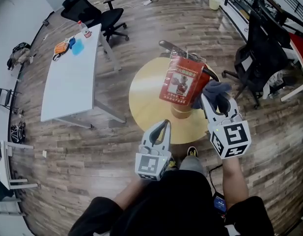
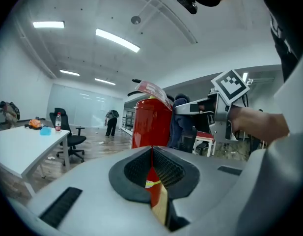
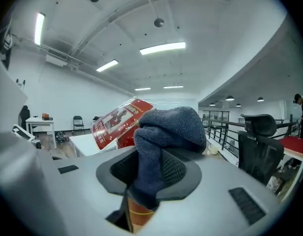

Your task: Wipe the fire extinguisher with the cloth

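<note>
A red fire extinguisher [image 1: 204, 77] stands on a round yellow table [image 1: 144, 97], a red printed tag [image 1: 182, 81] hanging over its front. My right gripper [image 1: 210, 100] is shut on a dark blue-grey cloth [image 1: 216, 89], which rests against the extinguisher's right side. In the right gripper view the cloth [image 3: 166, 127] bulges up out of the jaws, with the tag [image 3: 117, 122] just behind it. My left gripper [image 1: 162, 127] is shut with nothing in it, just short of the extinguisher's base. In the left gripper view the red cylinder [image 2: 151, 124] stands straight ahead of the closed jaws.
A long white table [image 1: 68, 82] with a bottle and small items stands to the left. Black office chairs stand at the back [image 1: 95, 14] and at the right [image 1: 259, 53]. A railing runs along the far right. A person [image 2: 112, 123] stands far off.
</note>
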Motion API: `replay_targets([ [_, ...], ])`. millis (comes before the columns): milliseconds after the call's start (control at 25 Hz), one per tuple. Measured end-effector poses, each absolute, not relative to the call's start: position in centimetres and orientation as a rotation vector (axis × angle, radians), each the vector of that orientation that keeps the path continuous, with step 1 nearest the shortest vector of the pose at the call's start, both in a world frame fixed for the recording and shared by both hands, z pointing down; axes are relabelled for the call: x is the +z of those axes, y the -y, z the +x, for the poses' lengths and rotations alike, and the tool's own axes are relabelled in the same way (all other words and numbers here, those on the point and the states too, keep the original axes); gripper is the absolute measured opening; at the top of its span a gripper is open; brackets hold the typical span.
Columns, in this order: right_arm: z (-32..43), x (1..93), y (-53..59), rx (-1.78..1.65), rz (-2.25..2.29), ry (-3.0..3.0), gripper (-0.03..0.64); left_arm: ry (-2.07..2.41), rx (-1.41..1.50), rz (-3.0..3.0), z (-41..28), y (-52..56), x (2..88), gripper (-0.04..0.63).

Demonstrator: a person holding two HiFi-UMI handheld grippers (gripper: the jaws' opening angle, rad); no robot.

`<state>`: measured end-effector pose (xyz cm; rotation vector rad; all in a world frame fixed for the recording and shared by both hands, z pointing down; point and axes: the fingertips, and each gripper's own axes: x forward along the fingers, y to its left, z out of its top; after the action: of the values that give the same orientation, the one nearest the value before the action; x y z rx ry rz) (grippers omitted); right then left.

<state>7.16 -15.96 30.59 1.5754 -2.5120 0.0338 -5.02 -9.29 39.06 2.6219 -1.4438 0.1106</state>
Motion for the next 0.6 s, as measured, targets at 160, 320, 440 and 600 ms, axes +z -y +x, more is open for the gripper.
replay_targets([
  [160,7.9,34.7,16.3,0.103,1.603,2.517,0.114,1.437,0.116,2.605,-5.0,9.4,39.6,0.023],
  [320,8.4,42.8,16.9,0.262,1.576,2.438,0.114,1.435,0.129,2.580,-5.5,9.4,40.2,0.023],
  [440,8.7,51.1,17.2,0.385,1.494,2.304,0.114,1.424,0.135,2.562,-5.6,9.2,40.8,0.023],
  [600,9.1,61.6,17.9,0.469,1.365,2.099,0.114,1.412,0.147,2.550,-5.7,8.9,41.3,0.023],
])
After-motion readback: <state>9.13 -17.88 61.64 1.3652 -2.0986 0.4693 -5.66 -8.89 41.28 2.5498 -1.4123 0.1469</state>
